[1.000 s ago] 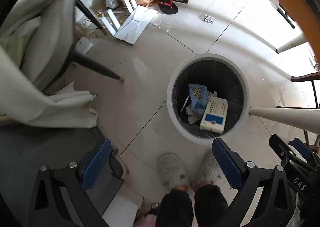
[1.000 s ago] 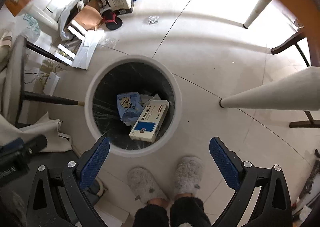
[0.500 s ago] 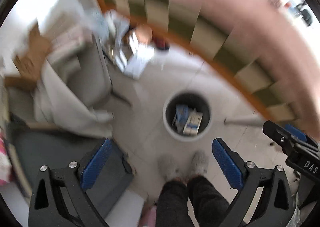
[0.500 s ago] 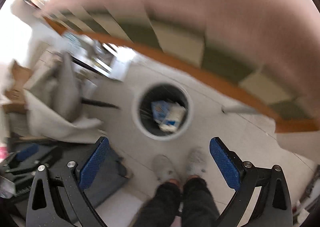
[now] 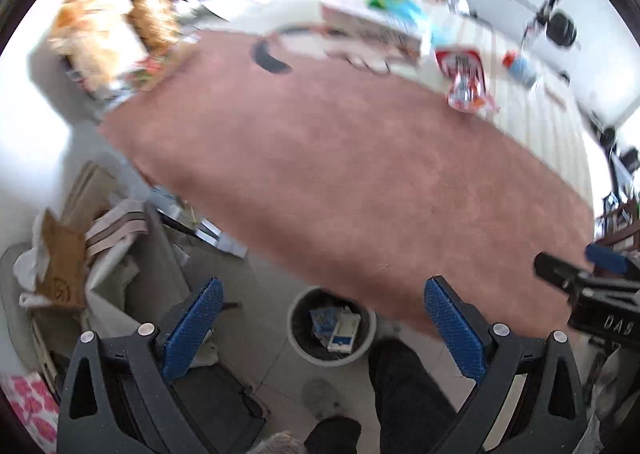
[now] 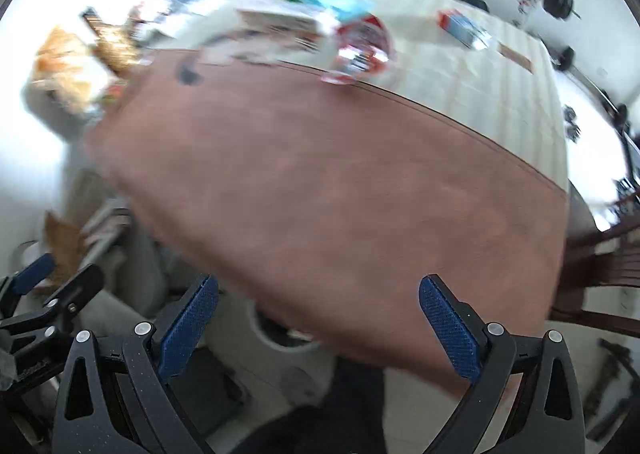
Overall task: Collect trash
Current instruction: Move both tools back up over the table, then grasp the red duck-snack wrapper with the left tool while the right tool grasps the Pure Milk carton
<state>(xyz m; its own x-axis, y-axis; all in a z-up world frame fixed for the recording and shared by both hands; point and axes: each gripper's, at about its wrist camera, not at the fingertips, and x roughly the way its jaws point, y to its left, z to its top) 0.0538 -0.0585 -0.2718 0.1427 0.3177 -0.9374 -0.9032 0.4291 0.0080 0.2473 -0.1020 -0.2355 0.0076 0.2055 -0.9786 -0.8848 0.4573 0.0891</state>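
our left tongs (image 5: 320, 330) and right tongs (image 6: 318, 328) both spread wide and empty, red snack wrapper (image 5: 466, 80) up at 1 o'clock on the surface (image 5: 340, 174), well apart from us, trash bin (image 5: 332, 326) sitting between the left tongs

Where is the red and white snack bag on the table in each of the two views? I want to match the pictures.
Left wrist view: the snack bag lies at the upper right, just beyond the far edge of the brown mat.
Right wrist view: the snack bag lies at the upper middle, blurred, at the same mat edge.
Shared landmark: the brown mat, which fills the middle of both views.
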